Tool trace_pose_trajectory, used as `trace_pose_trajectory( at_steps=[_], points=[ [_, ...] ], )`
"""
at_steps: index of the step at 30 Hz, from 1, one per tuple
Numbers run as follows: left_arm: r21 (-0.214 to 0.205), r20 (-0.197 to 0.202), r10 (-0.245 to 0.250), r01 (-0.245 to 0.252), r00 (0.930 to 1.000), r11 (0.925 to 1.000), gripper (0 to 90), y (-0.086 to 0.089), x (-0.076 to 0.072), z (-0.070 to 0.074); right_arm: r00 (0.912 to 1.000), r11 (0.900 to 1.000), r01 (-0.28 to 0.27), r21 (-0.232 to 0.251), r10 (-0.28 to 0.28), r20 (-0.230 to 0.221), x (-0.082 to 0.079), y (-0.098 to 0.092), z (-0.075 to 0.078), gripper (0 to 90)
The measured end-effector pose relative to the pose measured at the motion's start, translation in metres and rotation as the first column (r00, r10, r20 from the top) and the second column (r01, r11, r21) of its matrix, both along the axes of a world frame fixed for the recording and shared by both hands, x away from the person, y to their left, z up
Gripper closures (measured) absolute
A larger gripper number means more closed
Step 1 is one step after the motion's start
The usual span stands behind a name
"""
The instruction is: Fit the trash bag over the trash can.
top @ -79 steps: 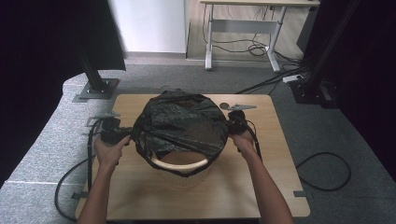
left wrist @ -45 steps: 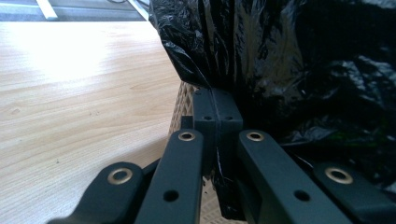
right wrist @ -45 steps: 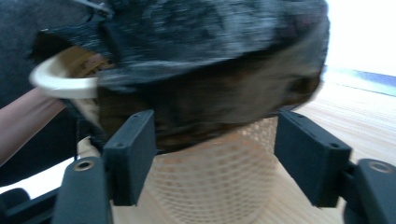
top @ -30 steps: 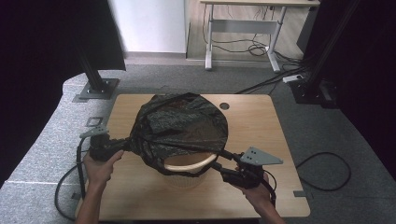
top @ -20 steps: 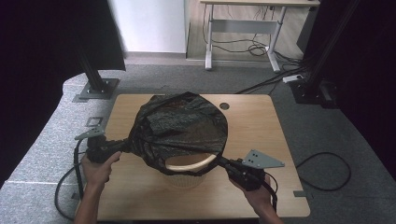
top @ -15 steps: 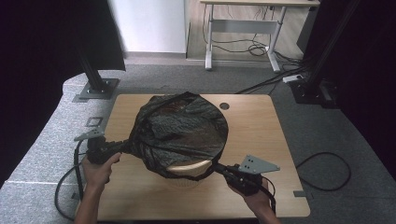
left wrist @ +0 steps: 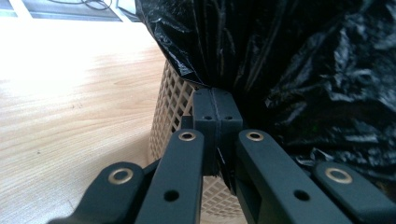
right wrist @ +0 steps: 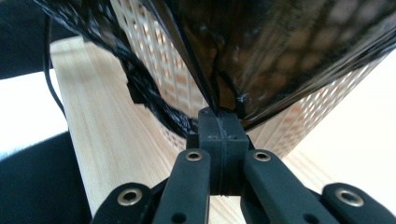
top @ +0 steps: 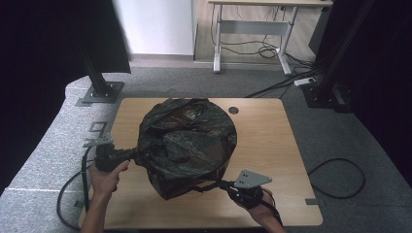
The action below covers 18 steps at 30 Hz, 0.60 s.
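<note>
**Black bag on lattice basket, held at 2 points**

Item 1: black plastic bag [top: 187,141], stretched over a cream lattice basket [left wrist: 175,112] that stands upright, mouth up, near the middle of the wooden table [top: 282,145]. The film covers the whole mouth and hangs down the wall. Its stretch runs from the table's left edge toward the near right. Basket contents: cannot tell, hidden by the bag.

Item 2: left gripper [top: 132,154], level, pointing right at the basket's left side. Jaws fully closed, pinching a gathered fold of bag just beside the lattice wall. Left hand [top: 107,177] wraps the body from below.

Item 3: right gripper [top: 224,184], low at the basket's near right, pointing up-left. Jaws have just closed, film clamped between them and drawn taut. Right hand [top: 260,206] sits by the table's near edge.
</note>
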<state>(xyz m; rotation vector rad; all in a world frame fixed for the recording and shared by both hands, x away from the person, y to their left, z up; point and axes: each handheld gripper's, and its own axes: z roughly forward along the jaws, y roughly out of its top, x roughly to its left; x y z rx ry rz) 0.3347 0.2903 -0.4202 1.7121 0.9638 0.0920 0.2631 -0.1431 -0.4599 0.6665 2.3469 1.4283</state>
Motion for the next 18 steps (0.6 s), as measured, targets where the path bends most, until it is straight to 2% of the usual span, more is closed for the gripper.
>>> trace_pose_trajectory(
  at_steps=[6,9,12,15,18],
  points=[
    [0.002,-0.036,0.021,-0.021,0.9991,0.9998,89.5,0.000,0.009,-0.005,0.9970,0.9993,0.036,-0.013,-0.036,-0.068,0.015,-0.006,-0.021,89.0],
    [-0.004,-0.061,0.031,-0.031,0.9977,0.9995,89.5,0.001,0.015,-0.010,0.9911,0.9986,0.050,-0.013,-0.052,-0.122,0.024,-0.011,-0.034,89.0],
    [-0.006,-0.078,0.037,-0.038,0.9963,0.9993,89.5,0.001,0.020,-0.013,0.9821,0.9982,0.059,0.012,-0.056,-0.180,0.030,-0.016,-0.042,88.9],
    [0.012,-0.107,0.047,-0.046,0.9932,0.9989,89.5,-0.001,0.025,-0.018,0.9790,0.9983,0.058,0.003,-0.057,-0.196,0.032,-0.016,-0.048,89.0],
    [0.016,-0.111,0.050,-0.049,0.9925,0.9987,89.5,-0.002,0.027,-0.020,0.9785,0.9985,0.055,0.000,-0.054,-0.199,0.030,-0.017,-0.052,88.9]
  ],
)
